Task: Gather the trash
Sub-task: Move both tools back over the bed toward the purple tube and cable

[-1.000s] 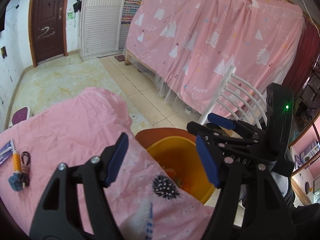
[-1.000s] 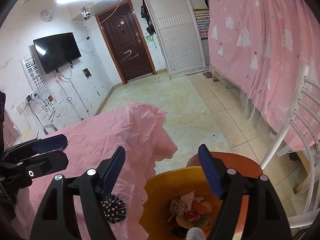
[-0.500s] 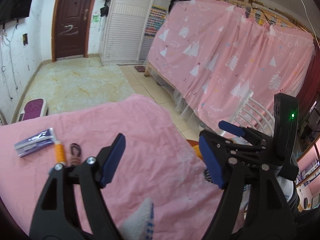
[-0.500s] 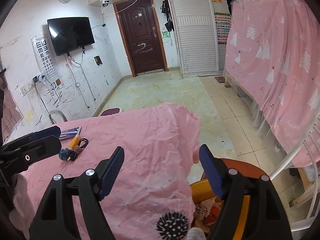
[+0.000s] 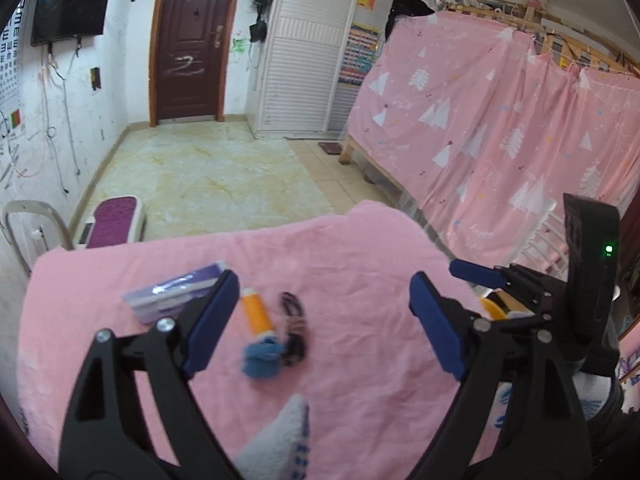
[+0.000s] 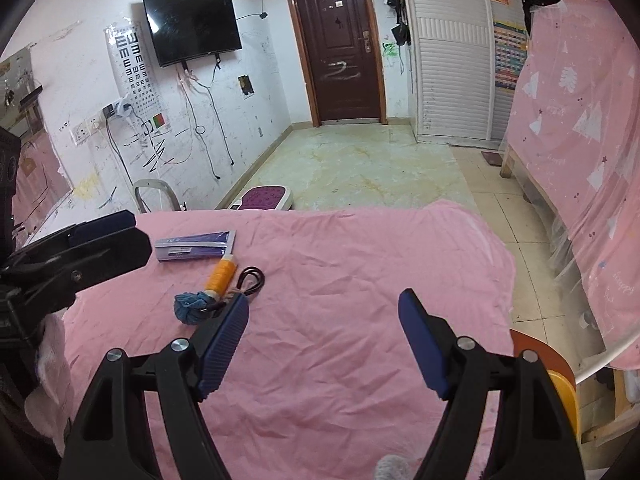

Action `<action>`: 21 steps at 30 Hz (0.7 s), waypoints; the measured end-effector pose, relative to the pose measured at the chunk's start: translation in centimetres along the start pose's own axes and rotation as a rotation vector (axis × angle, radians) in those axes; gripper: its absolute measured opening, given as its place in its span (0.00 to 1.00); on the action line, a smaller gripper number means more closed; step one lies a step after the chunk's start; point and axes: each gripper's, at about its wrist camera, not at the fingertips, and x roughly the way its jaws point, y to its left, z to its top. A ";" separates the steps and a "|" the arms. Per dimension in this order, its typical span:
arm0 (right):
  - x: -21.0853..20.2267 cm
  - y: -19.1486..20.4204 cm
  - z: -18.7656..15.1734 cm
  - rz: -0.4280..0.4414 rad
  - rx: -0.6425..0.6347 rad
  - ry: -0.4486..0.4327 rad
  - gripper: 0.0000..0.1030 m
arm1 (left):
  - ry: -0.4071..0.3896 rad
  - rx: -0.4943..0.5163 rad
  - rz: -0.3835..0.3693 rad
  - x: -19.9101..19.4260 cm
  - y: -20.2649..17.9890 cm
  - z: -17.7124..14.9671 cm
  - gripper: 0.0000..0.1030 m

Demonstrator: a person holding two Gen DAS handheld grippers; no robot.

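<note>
Lighting: even, bright indoor light, soft shadows. Left wrist view: motion blur, items on the pink surface [image 5: 360, 320] smeared. Right wrist view: sharp. Both: strong fisheye curvature, dark vignetted corners

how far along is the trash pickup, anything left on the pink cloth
Nothing is in hand: the left hand-held gripper and the right hand-held gripper are both open and empty above the pink tablecloth. Left to collect: a purple packet, an orange tube, a blue crumpled wad and a black cord loop. The orange bin sits past the table's right edge; its contents are not visible now.
</note>
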 end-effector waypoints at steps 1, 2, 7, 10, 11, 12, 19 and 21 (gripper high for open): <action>0.4 0.7 0.1 0.010 -0.004 0.008 0.66 | 0.008 0.005 0.014 0.2 0.6 0.1 0.81; 1.0 1.3 0.2 0.021 -0.011 0.018 0.66 | 0.017 0.011 0.024 0.4 1.1 0.2 0.81; 3.2 4.0 0.6 0.045 -0.055 0.066 0.66 | 0.083 0.048 0.093 1.7 3.8 0.8 0.81; 4.2 5.1 0.3 0.058 -0.079 0.096 0.66 | 0.120 0.088 0.151 2.6 5.2 1.0 0.82; 4.5 5.4 0.4 0.059 -0.085 0.104 0.66 | 0.131 0.100 0.167 2.9 5.7 1.0 0.83; 4.8 5.6 0.4 0.059 -0.088 0.111 0.66 | 0.144 0.114 0.182 3.4 6.0 1.1 0.83; 6.7 5.8 0.1 0.043 -0.086 0.158 0.66 | 0.223 0.187 0.173 6.7 8.8 1.0 0.83; 7.1 5.9 0.1 0.039 -0.085 0.168 0.66 | 0.230 0.197 0.165 7.6 9.6 0.9 0.83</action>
